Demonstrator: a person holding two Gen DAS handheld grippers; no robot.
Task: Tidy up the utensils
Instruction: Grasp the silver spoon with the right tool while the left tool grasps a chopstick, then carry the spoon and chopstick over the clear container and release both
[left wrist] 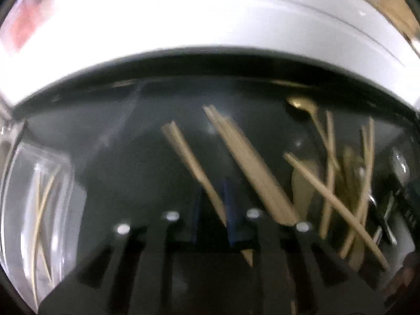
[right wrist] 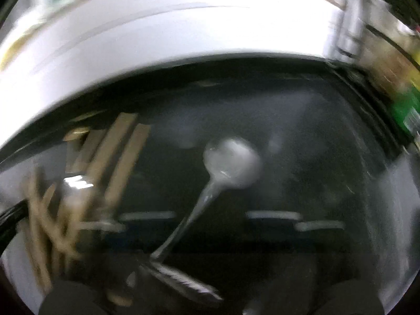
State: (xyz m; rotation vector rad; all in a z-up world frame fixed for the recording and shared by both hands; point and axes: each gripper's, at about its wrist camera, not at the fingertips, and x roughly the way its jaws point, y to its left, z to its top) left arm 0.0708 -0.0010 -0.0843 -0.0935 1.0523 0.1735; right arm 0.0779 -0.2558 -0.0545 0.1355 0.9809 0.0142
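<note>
left gripper (left wrist: pixel 214 218), blue-padded jaws drawn close on a pale wooden chopstick pair (left wrist: pixel 193 168) lying in a dark rectangular tray (left wrist: pixel 105 131). beside it lies a wider bundle of wooden chopsticks (left wrist: pixel 252 168); further right, crossed bamboo sticks (left wrist: pixel 338 197) and a gold spoon (left wrist: pixel 302 105). a clear plastic organizer bin (left wrist: pixel 39 197) at left holds thin sticks. right gripper (right wrist: pixel 210 239), jaws narrowed onto the handle of a round-bowled silver metal spoon (right wrist: pixel 231 165); a silver utensil handle (right wrist: pixel 183 281) lies below.
</note>
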